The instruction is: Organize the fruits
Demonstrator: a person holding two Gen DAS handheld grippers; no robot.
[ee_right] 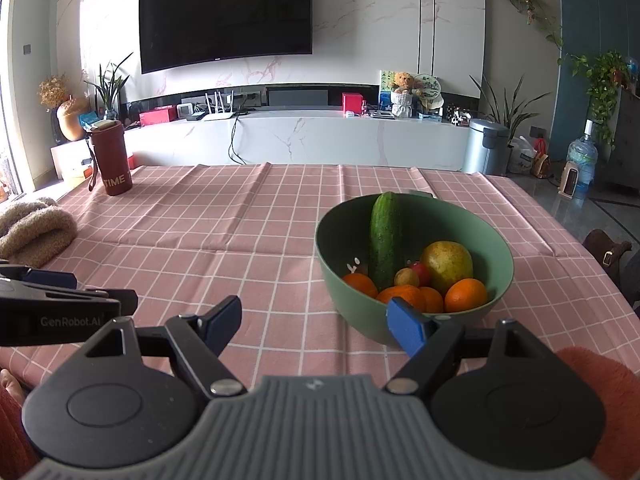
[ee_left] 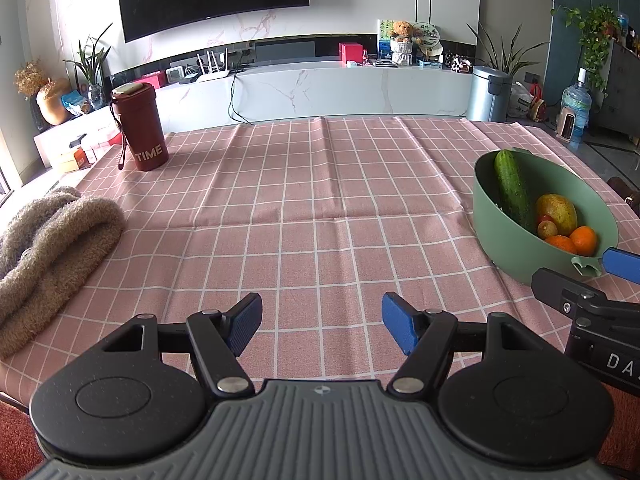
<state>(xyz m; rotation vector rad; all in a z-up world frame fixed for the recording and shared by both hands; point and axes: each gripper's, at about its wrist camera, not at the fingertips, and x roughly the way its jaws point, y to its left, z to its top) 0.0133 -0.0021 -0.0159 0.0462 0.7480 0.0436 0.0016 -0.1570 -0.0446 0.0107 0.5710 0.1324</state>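
Note:
A green bowl (ee_right: pixel 496 240) stands on the pink checked tablecloth; it also shows at the right of the left wrist view (ee_left: pixel 500 236). In it lie a cucumber (ee_right: pixel 385 236), a yellow-green mango (ee_right: pixel 446 264), several oranges (ee_right: pixel 466 294), a small brown fruit (ee_right: pixel 407 278) and a red one (ee_right: pixel 421 270). My right gripper (ee_right: pixel 316 324) is open and empty, just in front of the bowl's near rim. My left gripper (ee_left: pixel 320 322) is open and empty over bare cloth, left of the bowl. The right gripper's fingers (ee_left: pixel 622 264) show by the bowl in the left wrist view.
A dark red "TIME" canister (ee_left: pixel 140 128) stands at the far left of the table. A fuzzy beige cloth (ee_left: pixel 52 248) lies at the left edge. A TV cabinet, a metal bin (ee_right: pixel 486 146) and plants lie beyond the table's far edge.

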